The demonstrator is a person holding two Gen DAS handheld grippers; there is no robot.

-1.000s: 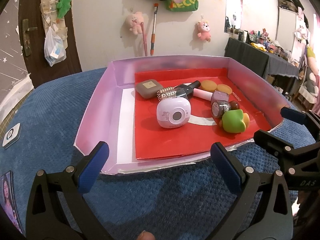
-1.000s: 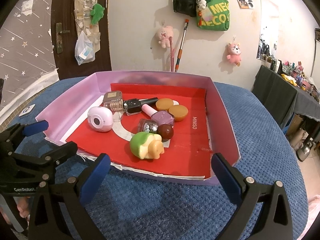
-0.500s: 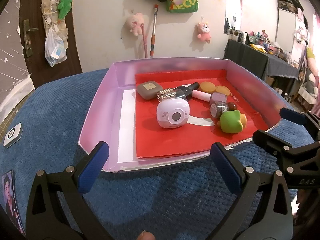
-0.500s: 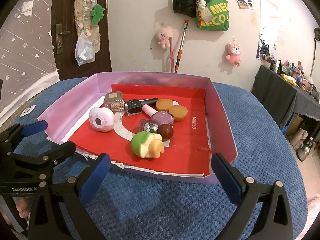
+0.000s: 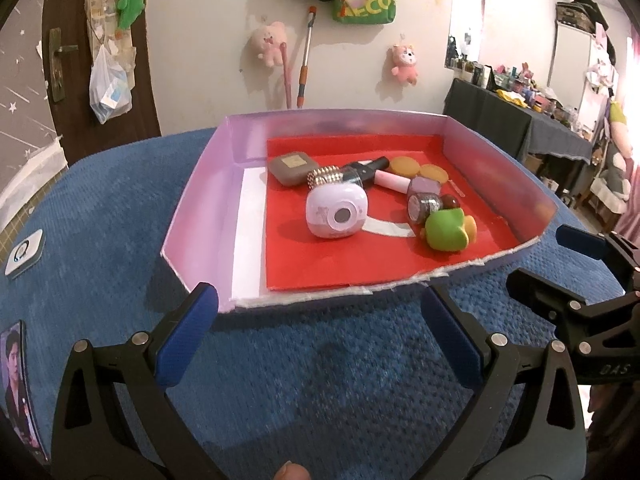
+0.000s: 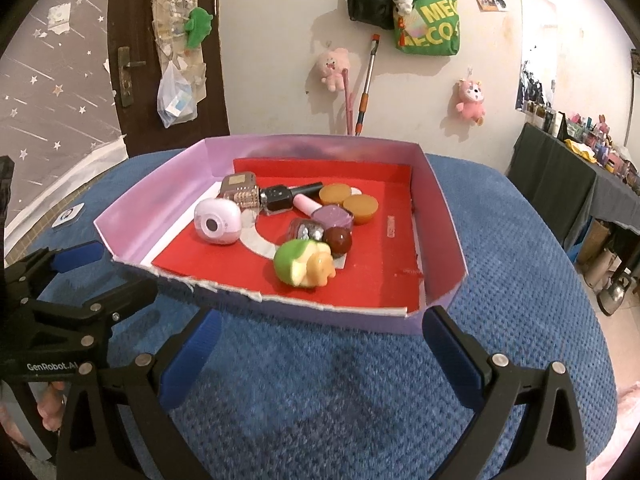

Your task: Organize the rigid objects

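Both grippers, left gripper (image 5: 320,332) and right gripper (image 6: 320,348), stand wide open and empty before the tray (image 6: 160,184). Inside lies the white camera toy (image 6: 218,222); it seems light, stiff and slippery, so I would pinch its flat sides.

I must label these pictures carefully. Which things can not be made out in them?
- Left wrist view: the photo card is cut off by the picture's edge.
- Right wrist view: the print on the red liner is too small to read.
- Right wrist view: the glittery bottle is partly hidden behind the green toy.
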